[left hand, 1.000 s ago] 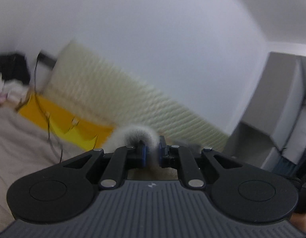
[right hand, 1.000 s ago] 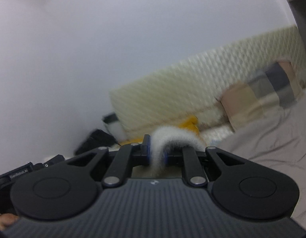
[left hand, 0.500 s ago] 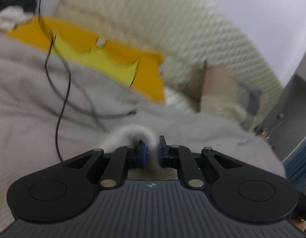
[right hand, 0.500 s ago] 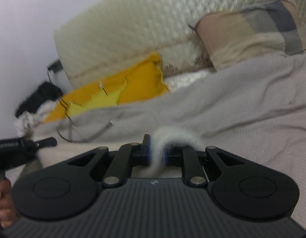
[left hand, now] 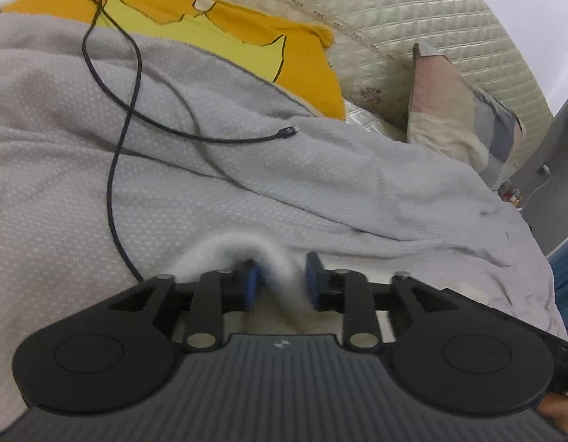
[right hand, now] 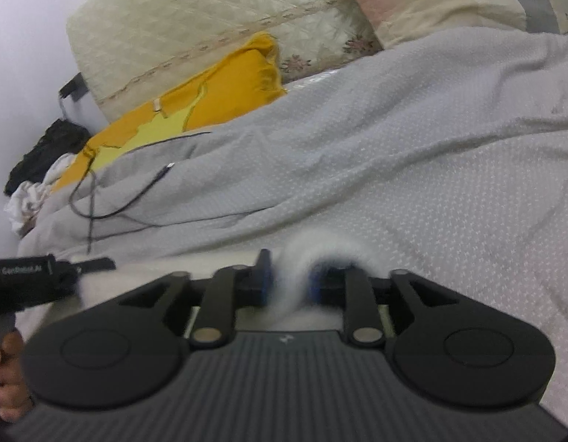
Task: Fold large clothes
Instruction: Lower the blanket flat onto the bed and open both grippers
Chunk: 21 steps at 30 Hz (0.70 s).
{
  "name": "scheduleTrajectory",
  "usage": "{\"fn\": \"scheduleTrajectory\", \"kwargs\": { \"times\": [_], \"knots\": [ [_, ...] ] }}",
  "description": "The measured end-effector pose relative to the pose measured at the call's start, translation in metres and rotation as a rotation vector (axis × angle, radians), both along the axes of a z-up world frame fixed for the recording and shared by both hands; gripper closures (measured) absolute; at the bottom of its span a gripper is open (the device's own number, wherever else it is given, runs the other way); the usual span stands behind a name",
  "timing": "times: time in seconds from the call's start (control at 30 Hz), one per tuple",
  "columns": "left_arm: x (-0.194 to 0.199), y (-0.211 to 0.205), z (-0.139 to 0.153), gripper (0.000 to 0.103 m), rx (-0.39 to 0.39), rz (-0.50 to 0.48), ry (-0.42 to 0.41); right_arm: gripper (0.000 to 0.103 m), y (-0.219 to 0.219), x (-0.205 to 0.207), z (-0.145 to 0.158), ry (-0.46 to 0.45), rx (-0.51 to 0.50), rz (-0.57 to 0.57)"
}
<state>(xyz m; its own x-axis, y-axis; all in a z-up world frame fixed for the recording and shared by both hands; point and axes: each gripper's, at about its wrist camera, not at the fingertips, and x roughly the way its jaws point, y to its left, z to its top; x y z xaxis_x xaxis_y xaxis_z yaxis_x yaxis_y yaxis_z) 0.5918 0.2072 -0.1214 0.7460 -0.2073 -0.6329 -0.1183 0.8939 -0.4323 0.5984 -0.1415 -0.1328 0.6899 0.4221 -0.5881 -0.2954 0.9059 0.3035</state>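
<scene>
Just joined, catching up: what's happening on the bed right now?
A person is folding a fluffy white garment over a bed with a grey blanket, holding one edge in each hand-held gripper. Both the left gripper and the right gripper are opening, with the white fabric between their fingers, so the garment looks to be in the middle of being let go. A black cable and a yellow pillow lie further up the bed.

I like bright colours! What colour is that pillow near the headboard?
Orange-yellow pillow, clearest in the left wrist view.
</scene>
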Motion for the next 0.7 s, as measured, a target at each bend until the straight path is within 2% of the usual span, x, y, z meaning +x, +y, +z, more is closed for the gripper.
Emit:
{"fn": "scheduleTrajectory", "kwargs": {
  "times": [0.07, 0.1, 0.2, 0.27, 0.47, 0.7],
  "knots": [
    [-0.016, -0.007, 0.018, 0.047, 0.039, 0.008, -0.015, 0.052, 0.0, -0.014, 0.013, -0.017, -0.013, 0.012],
    [-0.029, -0.015, 0.035, 0.044, 0.067, 0.009, -0.024, 0.05, -0.001, -0.023, 0.021, -0.026, -0.007, 0.013],
    [-0.055, -0.027, 0.063, 0.044, 0.104, -0.021, -0.054, 0.05, -0.01, -0.05, 0.044, -0.026, 0.036, 0.011],
    [-0.079, -0.033, 0.083, 0.044, 0.103, -0.017, -0.08, 0.05, -0.014, -0.075, 0.063, -0.053, 0.026, 0.014],
    [-0.175, -0.059, 0.137, 0.044, 0.117, -0.028, -0.149, 0.05, -0.031, -0.165, 0.11, -0.13, 0.019, 0.025],
    [-0.302, -0.093, 0.167, 0.044, 0.129, -0.02, -0.206, 0.05, -0.057, -0.281, 0.138, -0.19, 0.015, 0.046]
  ]
}}
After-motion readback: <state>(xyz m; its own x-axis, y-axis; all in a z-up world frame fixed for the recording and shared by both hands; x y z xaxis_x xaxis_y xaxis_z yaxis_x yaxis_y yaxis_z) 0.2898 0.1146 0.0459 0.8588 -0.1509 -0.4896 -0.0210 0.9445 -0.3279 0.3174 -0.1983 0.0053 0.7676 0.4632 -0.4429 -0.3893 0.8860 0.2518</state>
